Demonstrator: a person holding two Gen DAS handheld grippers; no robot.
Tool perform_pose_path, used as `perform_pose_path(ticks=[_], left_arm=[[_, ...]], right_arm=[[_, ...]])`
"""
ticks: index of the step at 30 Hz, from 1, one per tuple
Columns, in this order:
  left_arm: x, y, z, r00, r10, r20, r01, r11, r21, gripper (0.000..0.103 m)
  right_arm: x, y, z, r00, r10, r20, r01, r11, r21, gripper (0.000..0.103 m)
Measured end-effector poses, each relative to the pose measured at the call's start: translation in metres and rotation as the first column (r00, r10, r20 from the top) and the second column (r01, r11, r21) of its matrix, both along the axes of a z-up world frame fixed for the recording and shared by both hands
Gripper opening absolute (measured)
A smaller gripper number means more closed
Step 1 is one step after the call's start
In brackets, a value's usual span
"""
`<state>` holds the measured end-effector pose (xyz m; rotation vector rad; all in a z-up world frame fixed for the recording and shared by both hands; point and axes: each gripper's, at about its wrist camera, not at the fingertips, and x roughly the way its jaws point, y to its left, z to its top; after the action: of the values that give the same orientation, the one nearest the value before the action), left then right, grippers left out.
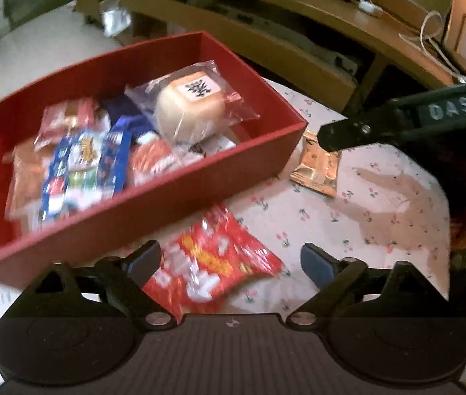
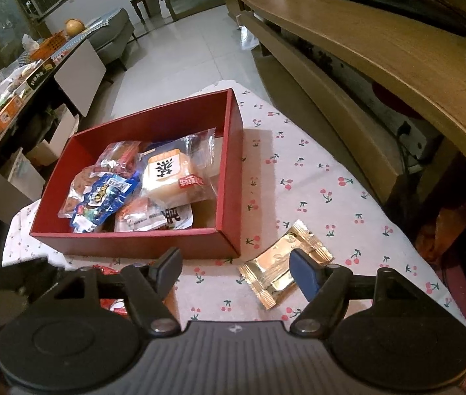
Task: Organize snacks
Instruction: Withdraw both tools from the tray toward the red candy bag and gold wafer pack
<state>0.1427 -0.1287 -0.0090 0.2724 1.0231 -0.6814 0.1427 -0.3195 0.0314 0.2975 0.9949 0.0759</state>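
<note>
A red box (image 1: pixel 173 194) (image 2: pixel 233 151) on the cherry-print table holds several wrapped snacks, among them a pale bun in clear wrap (image 1: pixel 188 107) (image 2: pixel 170 177). A red snack packet (image 1: pixel 213 260) lies on the cloth in front of the box, between the fingers of my open left gripper (image 1: pixel 231 261), a little above it. A gold packet (image 1: pixel 318 168) (image 2: pixel 279 273) lies right of the box. My right gripper (image 2: pixel 236 268) is open and empty over the cloth, its right finger (image 2: pixel 303 271) over the gold packet. It shows in the left wrist view (image 1: pixel 341 135) above that packet.
A wooden TV stand (image 2: pixel 381 52) with shelves runs along the table's far right side. The table's edge (image 2: pixel 407 230) drops off at the right. A cluttered dark counter (image 2: pixel 18 75) stands at the left across tiled floor.
</note>
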Motion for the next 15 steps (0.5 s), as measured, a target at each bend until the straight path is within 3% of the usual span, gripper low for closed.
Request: perform_pose_path(ticks=[7, 12, 15], left_arm=[[0.023, -0.009, -0.030, 0.998, -0.035, -0.050, 0.037, 0.999, 0.037, 0.097], [0.005, -0.010, -0.031, 0.998, -0.051, -0.049, 0.054, 0.997, 0.059, 0.097], [-0.010, -0.013, -0.032, 0.999, -0.038, -0.030, 0.041, 0.995, 0.092, 0.090]], right_arm=[[0.005, 0.002, -0.006, 1.000, 0.005, -0.022, -0.005, 1.000, -0.009, 0.083], [0.007, -0.007, -0.010, 0.999, -0.027, -0.036, 0.027, 1.000, -0.007, 0.083], [0.007, -0.013, -0.013, 0.997, -0.055, -0.050, 0.054, 0.998, -0.013, 0.083]])
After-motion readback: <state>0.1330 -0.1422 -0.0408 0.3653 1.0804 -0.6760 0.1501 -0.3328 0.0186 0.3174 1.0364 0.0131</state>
